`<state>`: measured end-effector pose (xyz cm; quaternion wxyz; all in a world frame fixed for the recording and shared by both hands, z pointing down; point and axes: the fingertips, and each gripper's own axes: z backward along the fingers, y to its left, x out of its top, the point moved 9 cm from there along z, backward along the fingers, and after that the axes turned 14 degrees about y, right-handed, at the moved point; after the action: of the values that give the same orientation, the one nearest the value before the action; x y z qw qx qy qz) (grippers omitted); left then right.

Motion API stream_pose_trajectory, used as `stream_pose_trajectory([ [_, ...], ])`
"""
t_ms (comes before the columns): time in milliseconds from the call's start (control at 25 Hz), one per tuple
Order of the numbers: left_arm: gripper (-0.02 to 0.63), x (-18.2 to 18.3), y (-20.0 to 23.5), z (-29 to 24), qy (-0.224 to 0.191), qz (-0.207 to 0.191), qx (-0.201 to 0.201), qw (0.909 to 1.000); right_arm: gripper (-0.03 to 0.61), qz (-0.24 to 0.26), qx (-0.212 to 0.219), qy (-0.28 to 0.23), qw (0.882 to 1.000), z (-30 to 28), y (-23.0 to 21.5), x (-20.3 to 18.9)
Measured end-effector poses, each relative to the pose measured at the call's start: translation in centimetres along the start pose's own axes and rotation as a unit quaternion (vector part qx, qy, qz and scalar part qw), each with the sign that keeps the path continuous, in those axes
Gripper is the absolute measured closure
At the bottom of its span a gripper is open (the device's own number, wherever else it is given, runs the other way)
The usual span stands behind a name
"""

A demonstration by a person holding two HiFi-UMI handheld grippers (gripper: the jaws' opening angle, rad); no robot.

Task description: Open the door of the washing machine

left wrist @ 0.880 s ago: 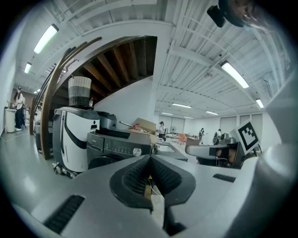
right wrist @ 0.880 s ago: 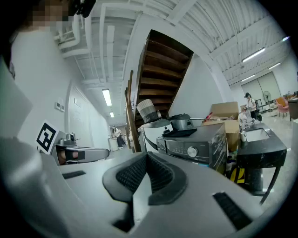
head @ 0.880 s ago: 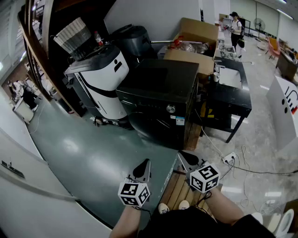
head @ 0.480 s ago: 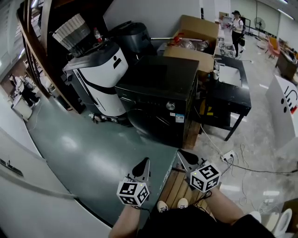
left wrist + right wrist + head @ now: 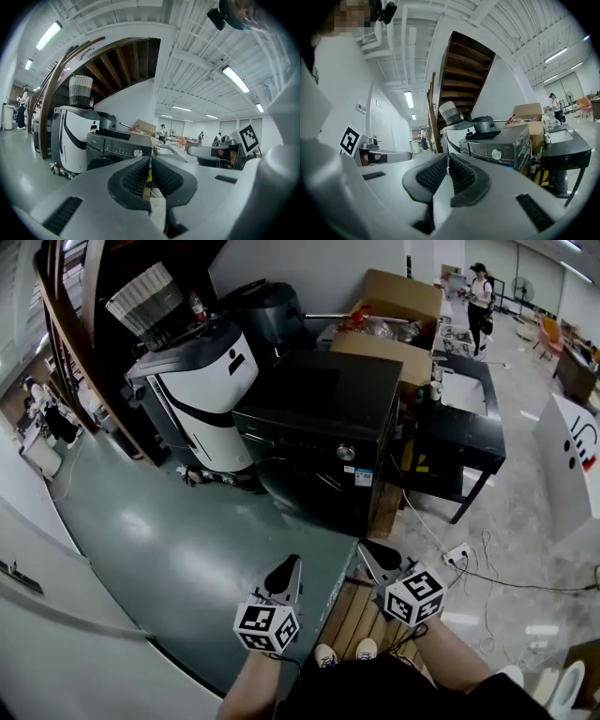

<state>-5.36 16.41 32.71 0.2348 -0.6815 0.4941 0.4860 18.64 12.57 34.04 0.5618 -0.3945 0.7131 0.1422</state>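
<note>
The black front-loading washing machine (image 5: pixel 323 432) stands a good step ahead of me, with its round door (image 5: pixel 298 493) closed and a silver knob on its panel. It also shows in the left gripper view as the washing machine (image 5: pixel 117 150) and in the right gripper view as the washing machine (image 5: pixel 499 145). My left gripper (image 5: pixel 289 570) and right gripper (image 5: pixel 372 554) hang side by side low in the head view, well short of the machine. Both are shut with nothing between the jaws; the left gripper (image 5: pixel 150 161) and right gripper (image 5: pixel 448 161) show their pads together.
A white and grey machine (image 5: pixel 202 395) with a basket on top stands left of the washer. Cardboard boxes (image 5: pixel 394 320) sit behind it, a black table (image 5: pixel 469 423) to its right. A power strip and cables (image 5: pixel 464 559) lie on the floor. A wooden pallet (image 5: pixel 361 615) is underfoot.
The view has shifted slightly; both grippers hold about the same place, still shut. The washer door stays closed.
</note>
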Motion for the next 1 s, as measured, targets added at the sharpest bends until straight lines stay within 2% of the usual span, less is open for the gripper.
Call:
stream_pose_trajectory([
  [120, 0.579, -0.1, 0.6, 0.0, 0.002, -0.003, -0.002, 1.0, 0.504, 0.002, 0.001, -0.001, 1.0, -0.5, 0.2, 0.1],
  [240, 0.504, -0.1, 1.4, 0.0, 0.006, -0.006, -0.001, 1.0, 0.461, 0.008, -0.002, 0.001, 1.0, -1.2, 0.6, 0.3],
  [440, 0.46, -0.1, 2.9, 0.4, 0.006, -0.006, -0.003, 1.0, 0.419, 0.017, -0.012, 0.001, 1.0, -2.2, 1.4, 0.7],
  [1000, 0.417, -0.9, 9.4, 0.6, 0.012, -0.02, -0.033, 0.9992, 0.364, 0.024, -0.066, -0.004, 0.998, -6.9, 3.0, 1.1],
])
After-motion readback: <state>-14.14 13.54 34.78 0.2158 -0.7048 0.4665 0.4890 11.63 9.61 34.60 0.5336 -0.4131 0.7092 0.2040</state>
